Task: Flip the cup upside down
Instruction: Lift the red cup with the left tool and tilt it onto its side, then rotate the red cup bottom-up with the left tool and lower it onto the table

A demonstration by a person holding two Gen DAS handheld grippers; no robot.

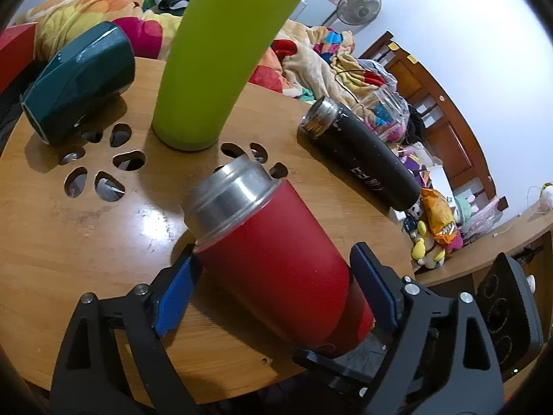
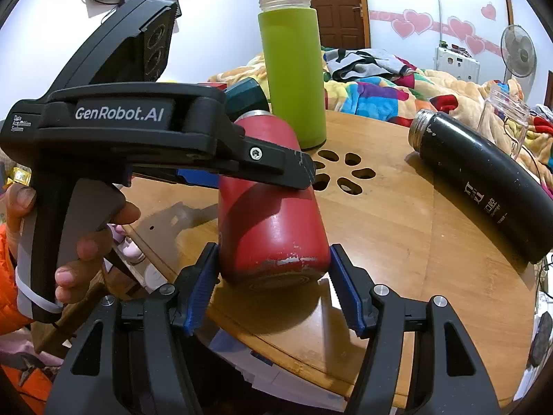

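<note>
A red cup with a steel neck (image 1: pixel 276 259) lies tilted on the round wooden table (image 1: pixel 69 242), its mouth pointing away from the left wrist camera. My left gripper (image 1: pixel 276 287) is shut on the red cup's body, blue pads on both sides. In the right wrist view the red cup (image 2: pixel 273 221) shows its scuffed base. My right gripper (image 2: pixel 273 287) is shut on the base end, its pads against both sides. The left gripper's body (image 2: pixel 138 131) crosses over the cup from the left.
A tall green cup (image 1: pixel 214 69) stands upright behind the red one. A dark teal cup (image 1: pixel 79 83) lies on its side at the left. A black flask (image 1: pixel 363 152) lies at the right, near the table edge. Flower-shaped holes (image 1: pixel 103 166) pierce the tabletop. A bed with blankets lies beyond.
</note>
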